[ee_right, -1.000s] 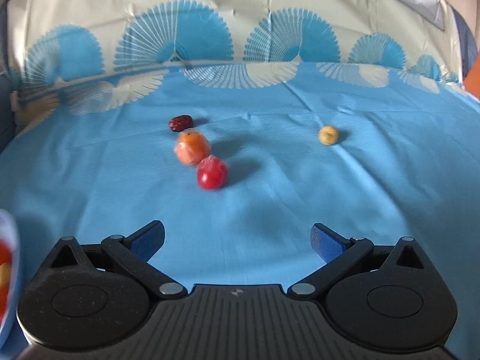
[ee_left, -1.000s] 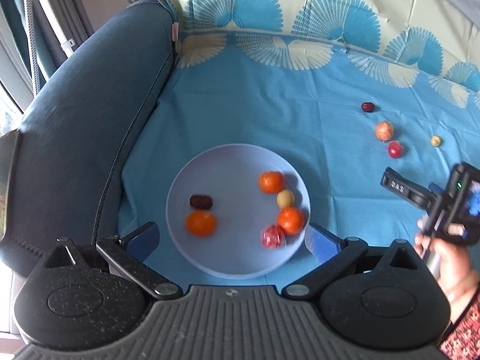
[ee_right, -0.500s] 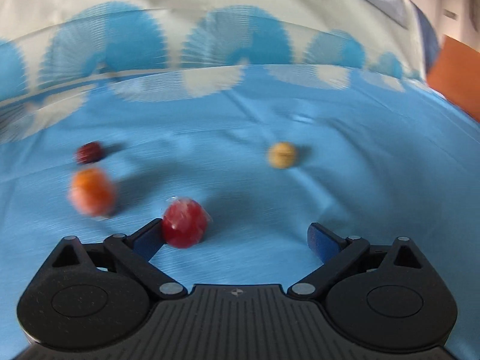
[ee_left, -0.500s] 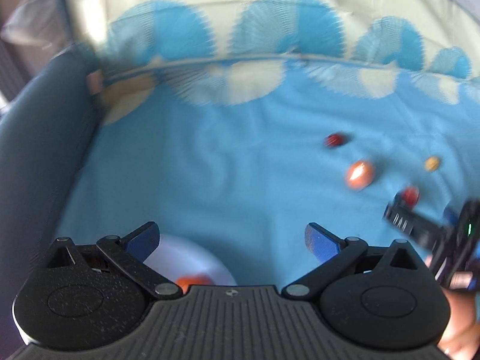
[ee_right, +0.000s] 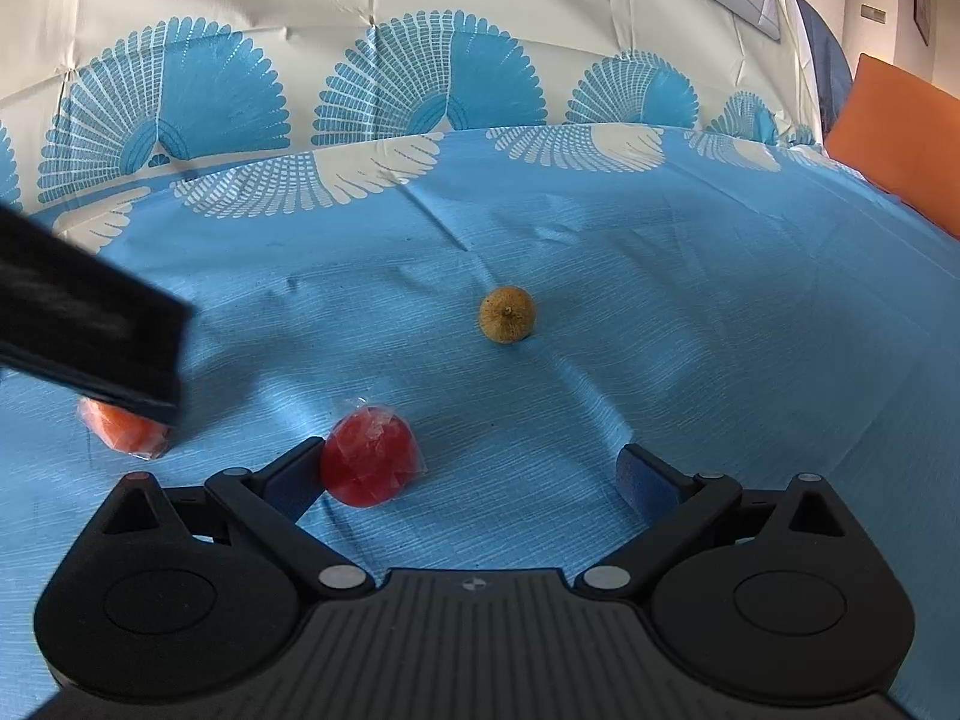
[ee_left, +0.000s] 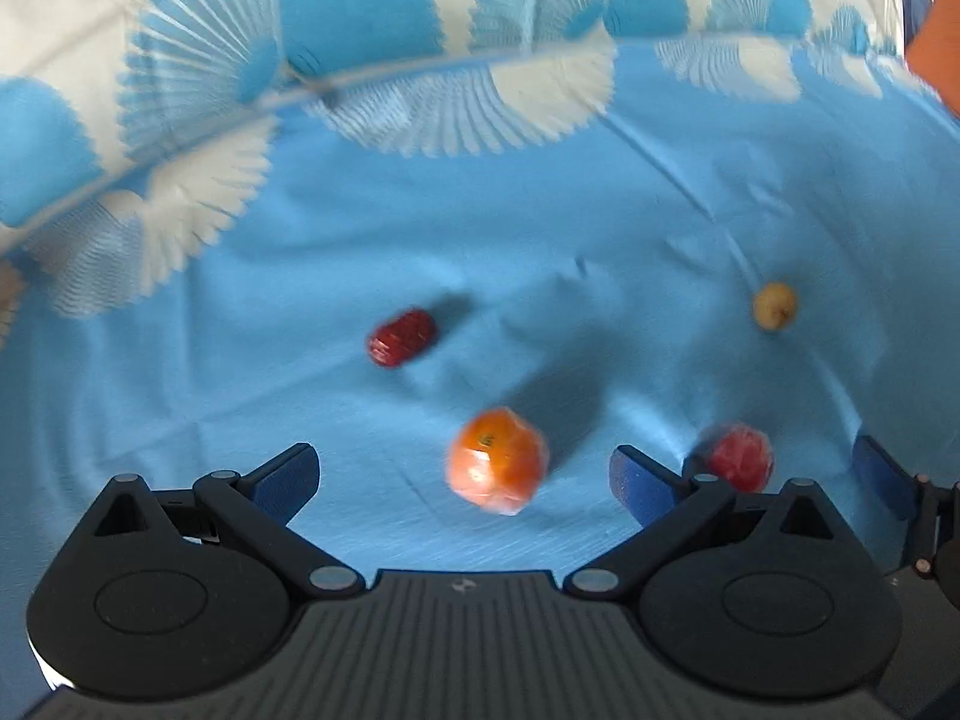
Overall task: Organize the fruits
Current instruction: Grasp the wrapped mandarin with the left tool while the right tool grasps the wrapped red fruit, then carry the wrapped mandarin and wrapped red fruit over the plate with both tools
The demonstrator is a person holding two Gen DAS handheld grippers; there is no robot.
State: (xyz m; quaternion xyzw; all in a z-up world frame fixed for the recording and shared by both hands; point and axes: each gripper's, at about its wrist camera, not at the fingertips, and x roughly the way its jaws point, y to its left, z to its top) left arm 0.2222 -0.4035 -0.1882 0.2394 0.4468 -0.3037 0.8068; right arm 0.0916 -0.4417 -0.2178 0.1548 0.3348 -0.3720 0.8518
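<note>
Against the right gripper's (ee_right: pixel 471 474) spread left finger lies the red fruit (ee_right: pixel 367 459).

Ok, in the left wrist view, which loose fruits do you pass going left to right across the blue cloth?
Dark red date → wrapped orange fruit → wrapped red fruit → small yellow fruit. The last two nearly line up, the yellow one only slightly further right and further away.
</note>
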